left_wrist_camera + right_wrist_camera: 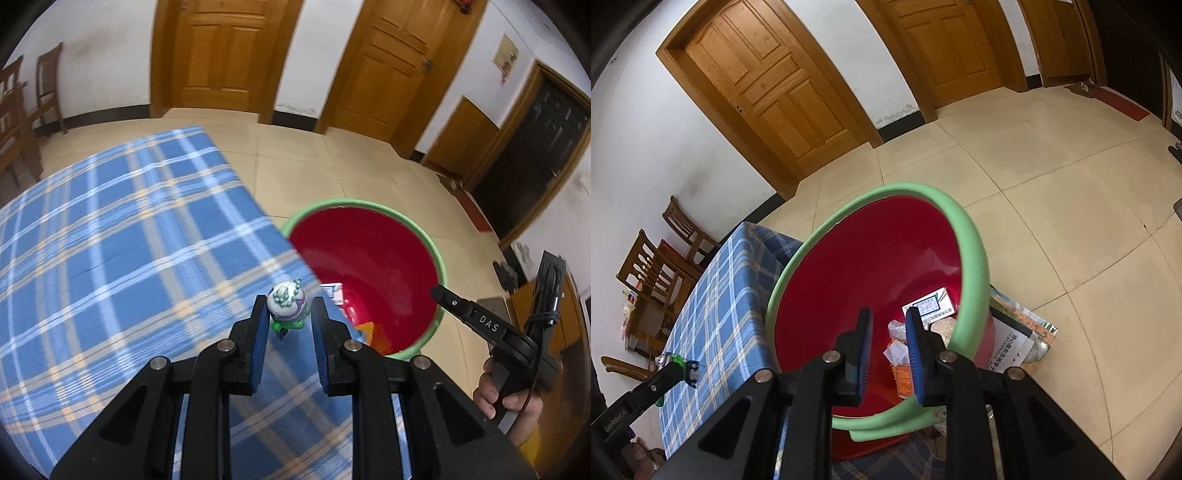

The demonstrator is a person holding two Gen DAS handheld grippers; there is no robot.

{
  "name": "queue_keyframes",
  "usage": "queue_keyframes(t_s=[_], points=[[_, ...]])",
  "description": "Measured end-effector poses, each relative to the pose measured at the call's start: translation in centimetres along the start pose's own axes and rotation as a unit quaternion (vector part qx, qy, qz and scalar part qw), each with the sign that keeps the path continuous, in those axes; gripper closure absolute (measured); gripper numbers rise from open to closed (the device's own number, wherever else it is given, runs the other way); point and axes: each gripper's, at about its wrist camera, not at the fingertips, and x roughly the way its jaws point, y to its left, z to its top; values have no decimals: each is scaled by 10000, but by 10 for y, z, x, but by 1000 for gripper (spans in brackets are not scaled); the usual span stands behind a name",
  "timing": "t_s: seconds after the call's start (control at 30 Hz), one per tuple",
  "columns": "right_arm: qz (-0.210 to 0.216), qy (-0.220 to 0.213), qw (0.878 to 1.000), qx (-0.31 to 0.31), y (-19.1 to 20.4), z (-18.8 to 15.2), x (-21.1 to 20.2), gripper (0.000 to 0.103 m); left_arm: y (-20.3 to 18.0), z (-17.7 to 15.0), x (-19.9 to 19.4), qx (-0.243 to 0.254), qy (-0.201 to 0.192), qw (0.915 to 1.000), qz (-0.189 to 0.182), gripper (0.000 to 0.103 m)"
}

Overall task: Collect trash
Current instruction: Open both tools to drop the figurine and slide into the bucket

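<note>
A small white and green toy figure point(286, 306) stands on the blue plaid tablecloth point(110, 240) near its right edge. My left gripper point(288, 314) is open with its fingers on either side of the toy, not closed on it. A red bin with a green rim point(373, 266) stands on the floor beside the table and holds paper and wrapper trash point(916, 332). My right gripper point(888, 321) is open and empty above the red bin point(849, 277). The toy and left gripper tip also show in the right wrist view point(677, 365).
Wooden chairs point(661, 273) stand behind the table by the wall. Papers and a booklet point(1019, 336) lie on the tiled floor point(1052, 203) beside the bin. Wooden doors point(221, 51) line the far wall.
</note>
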Motion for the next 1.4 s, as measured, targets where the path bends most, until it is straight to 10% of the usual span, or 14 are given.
queue_keyframes(t_s=[0.6,1.03,1.4], points=[[103,-144,9998,-32,-14,2,-16,77,-51,16,55,584,325,9973,-288,80],[213,-118,9996,-110,-10,0,-21,66,-41,11,35,394,121,9991,126,41],[430,-132,9977,-500,30,-13,-31,32,-4,-11,-5,-82,-161,9970,758,22]])
